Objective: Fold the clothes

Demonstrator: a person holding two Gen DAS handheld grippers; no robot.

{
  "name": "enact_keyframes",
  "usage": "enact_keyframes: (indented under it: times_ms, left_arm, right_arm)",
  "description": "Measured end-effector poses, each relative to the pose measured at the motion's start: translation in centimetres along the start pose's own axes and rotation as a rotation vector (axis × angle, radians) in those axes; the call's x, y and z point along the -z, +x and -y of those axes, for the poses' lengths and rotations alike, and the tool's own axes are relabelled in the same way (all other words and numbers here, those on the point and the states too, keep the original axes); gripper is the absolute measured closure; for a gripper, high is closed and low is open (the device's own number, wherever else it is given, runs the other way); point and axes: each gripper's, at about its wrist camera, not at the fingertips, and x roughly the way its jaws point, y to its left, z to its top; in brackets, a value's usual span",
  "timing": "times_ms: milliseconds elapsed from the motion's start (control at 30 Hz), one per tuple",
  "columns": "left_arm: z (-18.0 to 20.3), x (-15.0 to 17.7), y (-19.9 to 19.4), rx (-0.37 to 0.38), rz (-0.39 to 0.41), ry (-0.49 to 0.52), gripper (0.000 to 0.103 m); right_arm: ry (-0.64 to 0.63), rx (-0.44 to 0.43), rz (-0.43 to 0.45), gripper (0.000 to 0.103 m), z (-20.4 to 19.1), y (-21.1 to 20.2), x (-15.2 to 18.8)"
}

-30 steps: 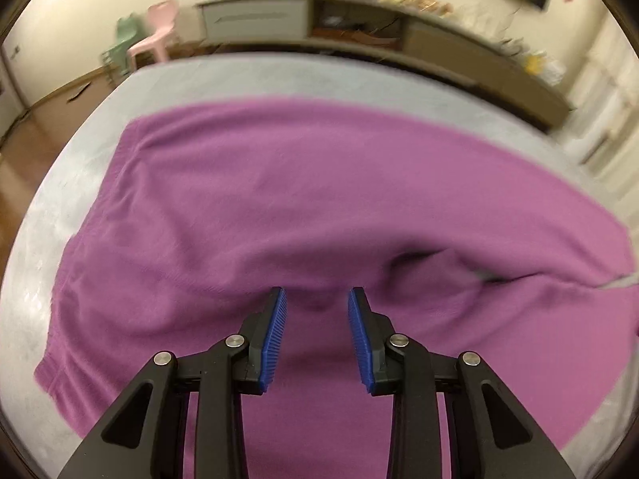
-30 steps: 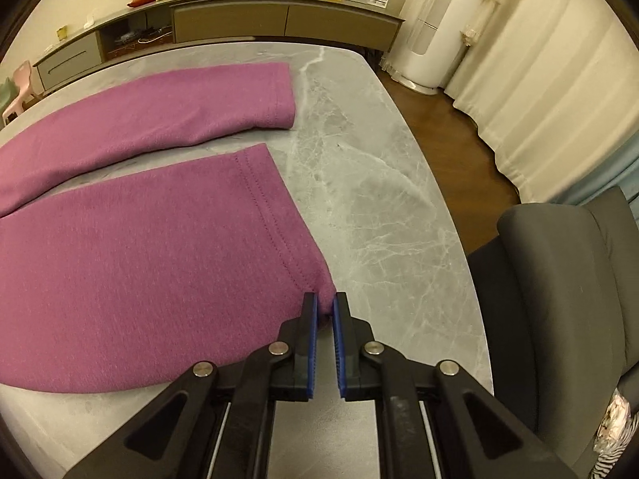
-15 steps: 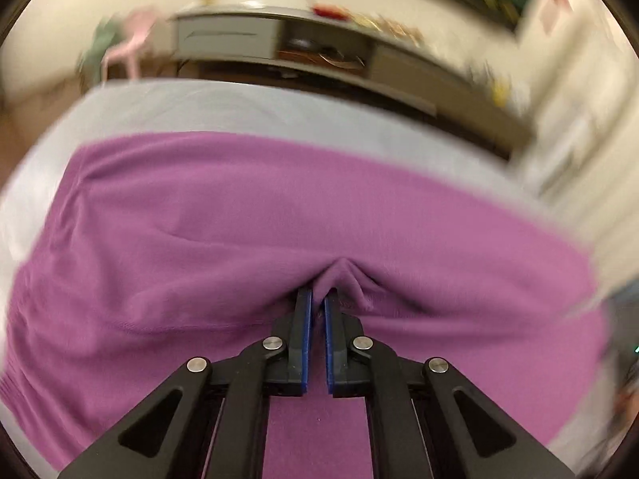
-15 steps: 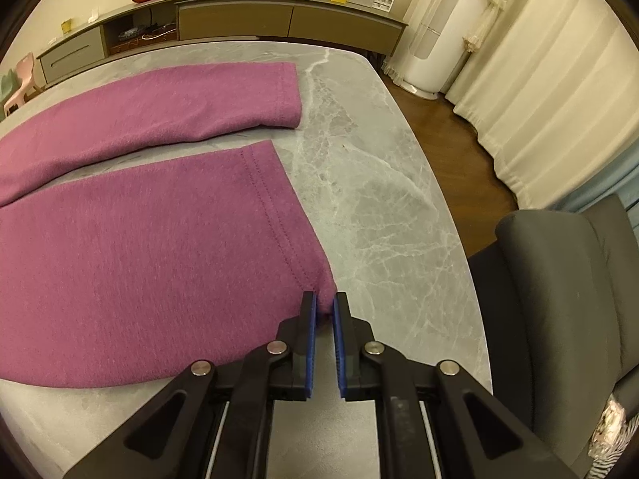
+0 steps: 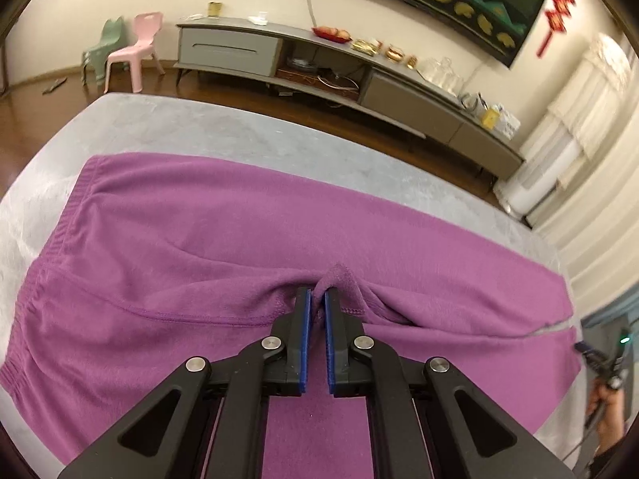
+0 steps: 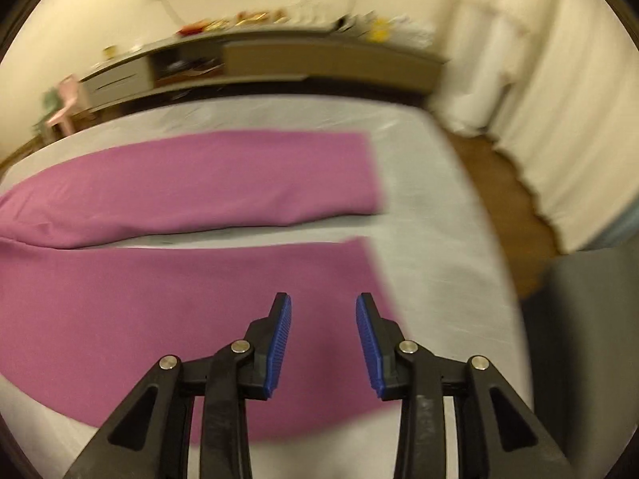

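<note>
On the grey worktop (image 5: 207,127), the left gripper (image 5: 315,299) pinches a crotch fold of the purple trousers (image 5: 179,247); the right gripper (image 6: 323,311) hangs spread above one leg. At 12 o'clock, a low cabinet (image 5: 227,50).

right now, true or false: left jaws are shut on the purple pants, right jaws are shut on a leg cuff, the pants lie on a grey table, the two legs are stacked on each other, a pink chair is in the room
1. Left gripper is shut on the purple pants: true; it pinches a bunch of fabric near the crotch.
2. Right gripper is shut on a cuff: false; its jaws are open and hold nothing.
3. Pants lie on a grey table: true.
4. Legs are stacked: false; they lie side by side with a gap between.
5. Pink chair in the room: true.
</note>
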Motion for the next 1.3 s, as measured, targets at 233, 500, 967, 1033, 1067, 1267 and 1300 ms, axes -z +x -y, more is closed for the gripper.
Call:
enact_keyframes:
  times_ms: [233,500,967,1033,1067,1267,1300]
  left_arm:
    - [-0.7,0.1,0.9,0.001,-0.034,-0.034,0.097]
    - [3.4,1.0,0.1,-0.116,-0.040,0.213,0.087]
    - [1.3,1.8,-1.5,-0.010,-0.111,0.157,0.075]
    - [2.3,2.7,-0.1,0.025,-0.159,0.204,0.075]
    - [3.0,3.3,0.8,0.023,-0.185,0.236,0.075]
    - [3.4,2.9,3.9,0.052,-0.254,0.234,0.075]
    - [2.9,2.6,3.7,0.073,-0.242,0.207,0.075]
  right_arm:
    - [0.039,-0.050,-0.036,0.066,1.7,3.7,-2.9]
    - [0.094,-0.091,0.028,0.064,3.2,-0.1,-1.7]
    - [0.184,-0.051,0.007,0.031,4.7,11.5,-9.7]
    - [0.222,-0.044,-0.034,0.031,5.4,15.8,-11.5]
    - [0.238,-0.034,-0.042,0.031,5.7,17.8,-12.2]
    - [0.184,0.007,-0.057,0.095,4.4,26.1,-13.7]
    - [0.153,0.011,-0.038,0.096,3.9,26.2,-13.8]
